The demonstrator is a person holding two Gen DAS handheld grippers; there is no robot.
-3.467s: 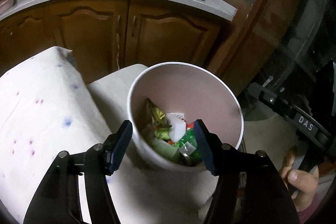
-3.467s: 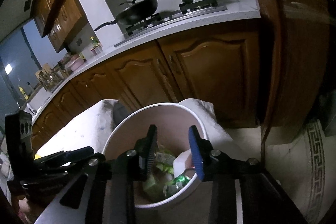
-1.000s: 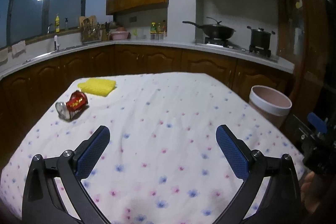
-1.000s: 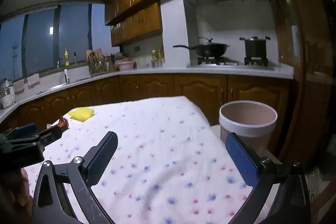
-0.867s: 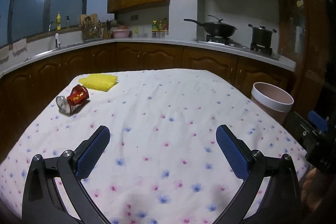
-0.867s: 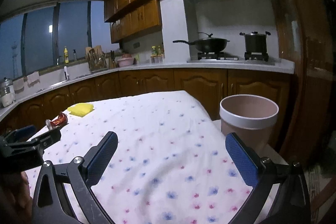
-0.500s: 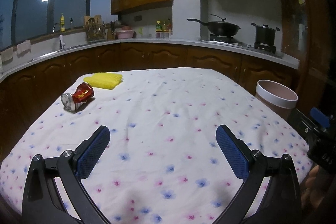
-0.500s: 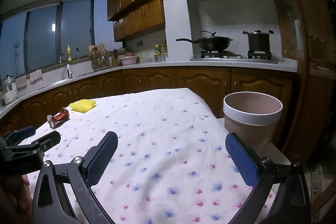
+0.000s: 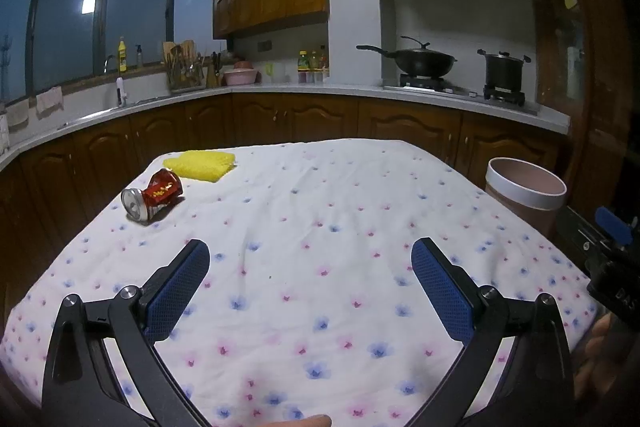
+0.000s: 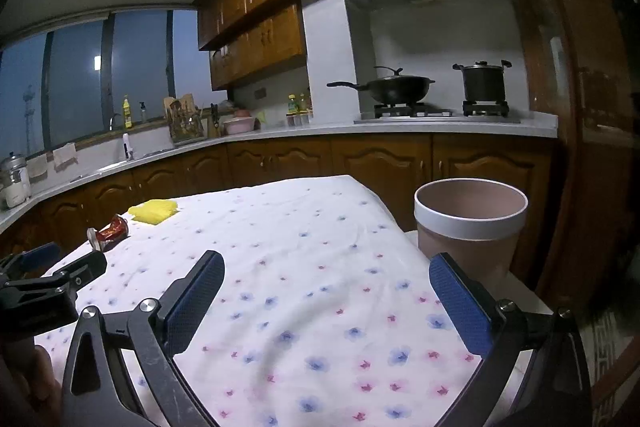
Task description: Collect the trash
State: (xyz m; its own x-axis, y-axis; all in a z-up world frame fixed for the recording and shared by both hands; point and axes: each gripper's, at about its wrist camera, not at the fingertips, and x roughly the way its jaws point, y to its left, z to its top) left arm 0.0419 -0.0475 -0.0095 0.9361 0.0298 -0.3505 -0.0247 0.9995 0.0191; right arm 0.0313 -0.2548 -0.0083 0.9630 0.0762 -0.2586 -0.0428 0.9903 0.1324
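A crushed red can (image 9: 152,198) lies on its side at the far left of the flowered tablecloth (image 9: 320,227); it also shows in the right wrist view (image 10: 109,231). A pink trash bin with a white rim (image 9: 525,194) stands off the table's right edge, close in the right wrist view (image 10: 470,227). My left gripper (image 9: 310,263) is open and empty above the table's near side, well short of the can. My right gripper (image 10: 326,271) is open and empty near the bin.
A yellow cloth (image 9: 200,165) lies beyond the can at the far left corner. Wooden kitchen cabinets and a counter (image 9: 360,95) run behind the table, with a wok (image 9: 424,61) and a pot (image 9: 502,71) on the stove. The other gripper shows at each view's edge.
Both grippers have pulled up and away from the bin, opened wide, and now face across the table. Over the last second both views shifted slightly, the table growing nearer.
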